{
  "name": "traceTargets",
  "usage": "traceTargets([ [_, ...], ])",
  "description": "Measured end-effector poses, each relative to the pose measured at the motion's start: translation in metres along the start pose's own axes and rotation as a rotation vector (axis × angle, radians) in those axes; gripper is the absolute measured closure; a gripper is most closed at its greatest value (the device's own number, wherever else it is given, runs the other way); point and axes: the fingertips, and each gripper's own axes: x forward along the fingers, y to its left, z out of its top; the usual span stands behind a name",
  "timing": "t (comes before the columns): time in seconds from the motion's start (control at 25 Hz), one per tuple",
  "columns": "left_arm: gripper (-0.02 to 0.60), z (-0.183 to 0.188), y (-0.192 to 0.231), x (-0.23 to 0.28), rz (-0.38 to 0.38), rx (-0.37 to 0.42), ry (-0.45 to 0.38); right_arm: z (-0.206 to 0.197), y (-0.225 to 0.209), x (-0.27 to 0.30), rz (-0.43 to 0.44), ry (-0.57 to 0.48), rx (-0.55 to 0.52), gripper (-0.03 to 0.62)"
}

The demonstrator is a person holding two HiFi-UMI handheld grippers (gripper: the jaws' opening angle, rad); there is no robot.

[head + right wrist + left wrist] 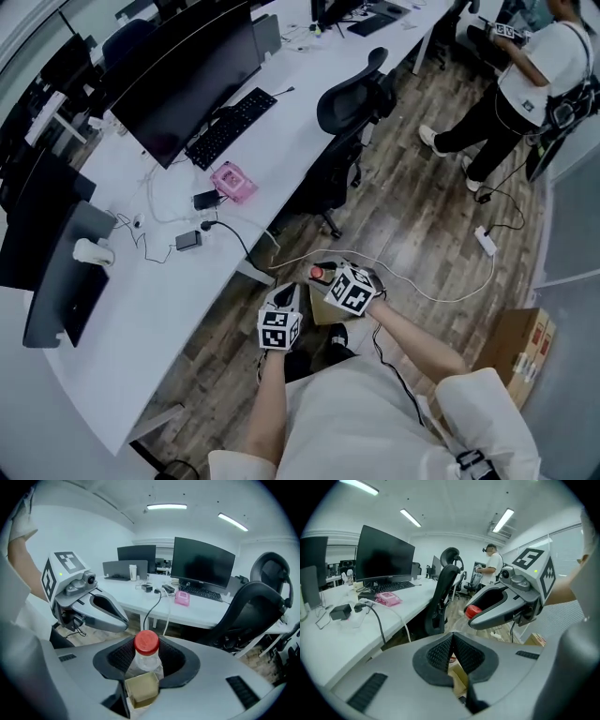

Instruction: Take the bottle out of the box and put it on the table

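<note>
Here the right gripper (146, 662) fingers (120, 658) pinch the bottle (146, 645); the left gripper (452, 654) fingers (438, 653) press together.

**Bottle in grip, box beneath**

The bottle (146, 645), clear plastic with a red cap, is standing upright between the jaws of the right gripper (146, 663), which are closing on its shoulder. It is hanging well apart from the white table (159, 302). The box (142, 689), small, brown cardboard and open-topped, is showing directly under it.
</note>
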Motion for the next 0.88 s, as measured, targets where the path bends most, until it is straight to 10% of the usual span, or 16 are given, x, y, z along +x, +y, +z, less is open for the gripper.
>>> traceTargets([
  [0.88,0.568,0.105,0.108,0.019,0.006,-0.011,-0.104,0.153,-0.119,0.018,-0.102,-0.165,0.092,0.411],
])
